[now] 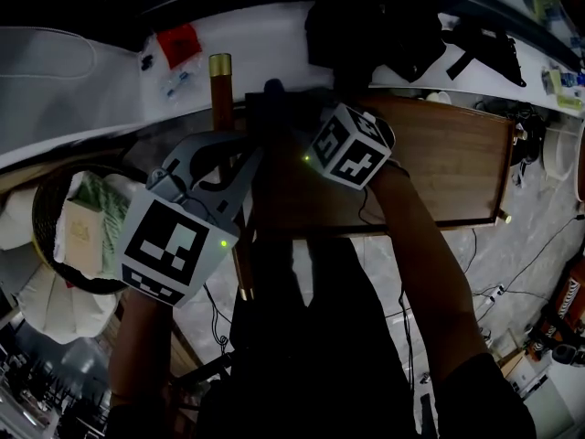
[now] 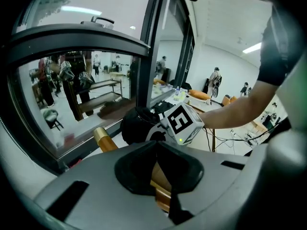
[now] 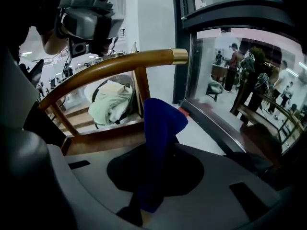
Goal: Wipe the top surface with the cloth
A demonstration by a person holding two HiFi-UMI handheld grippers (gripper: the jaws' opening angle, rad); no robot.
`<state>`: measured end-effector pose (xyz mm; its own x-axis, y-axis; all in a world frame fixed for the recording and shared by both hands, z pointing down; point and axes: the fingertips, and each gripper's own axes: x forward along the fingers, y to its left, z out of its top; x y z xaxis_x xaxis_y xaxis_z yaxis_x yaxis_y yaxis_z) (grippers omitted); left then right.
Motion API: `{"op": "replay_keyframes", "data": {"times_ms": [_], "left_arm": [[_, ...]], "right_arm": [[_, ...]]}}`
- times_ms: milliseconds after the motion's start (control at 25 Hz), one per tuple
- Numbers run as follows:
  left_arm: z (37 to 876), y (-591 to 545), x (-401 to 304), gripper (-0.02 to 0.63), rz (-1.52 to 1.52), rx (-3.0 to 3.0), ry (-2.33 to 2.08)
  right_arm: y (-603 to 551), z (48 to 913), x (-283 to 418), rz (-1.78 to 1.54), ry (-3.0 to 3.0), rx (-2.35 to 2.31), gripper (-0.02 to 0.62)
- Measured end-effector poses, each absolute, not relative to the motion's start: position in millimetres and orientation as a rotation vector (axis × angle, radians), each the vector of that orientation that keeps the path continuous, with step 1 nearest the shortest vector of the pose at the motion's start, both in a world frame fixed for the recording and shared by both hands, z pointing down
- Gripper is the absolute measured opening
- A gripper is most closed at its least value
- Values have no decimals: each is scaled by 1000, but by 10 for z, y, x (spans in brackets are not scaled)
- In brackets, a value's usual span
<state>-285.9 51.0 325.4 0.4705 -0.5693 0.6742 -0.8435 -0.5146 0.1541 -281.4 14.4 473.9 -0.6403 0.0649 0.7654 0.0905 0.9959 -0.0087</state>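
Note:
A blue cloth [image 3: 160, 126] stands up between the jaws of my right gripper [image 3: 158, 150], which is shut on it. It hangs just over the near edge of the brown wooden top [image 1: 439, 163], which also shows under the cloth as a wooden top [image 3: 103, 138]. My left gripper [image 2: 157, 146] is shut on a curved wooden rail [image 2: 160, 183] with a brass end cap [image 2: 102, 138]. In the right gripper view the rail [image 3: 110, 63] arches above the top. The head view is dark; both marker cubes show, the left cube [image 1: 174, 245] and the right cube [image 1: 352, 146].
A round basket [image 1: 46, 195] with folded pale cloth stands left of the table. A white sill [image 1: 265, 39] holding a red packet [image 1: 178, 42] and a black bag [image 1: 384, 30] runs along the far side. Dark window frames [image 3: 180, 42] rise close ahead. Cables [image 1: 494, 291] trail on the floor.

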Motion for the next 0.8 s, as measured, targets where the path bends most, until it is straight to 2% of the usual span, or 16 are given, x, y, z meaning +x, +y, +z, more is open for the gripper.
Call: {"op": "replay_keyframes", "data": {"times_ms": [320, 800], "left_arm": [[3272, 541, -2770, 12, 754, 2252, -1149], [3381, 916, -2509, 12, 813, 2248, -1005]], "right_arm": [[366, 4775, -2662, 56, -2279, -150, 69], [1373, 4864, -2136, 192, -2230, -270, 69]]}}
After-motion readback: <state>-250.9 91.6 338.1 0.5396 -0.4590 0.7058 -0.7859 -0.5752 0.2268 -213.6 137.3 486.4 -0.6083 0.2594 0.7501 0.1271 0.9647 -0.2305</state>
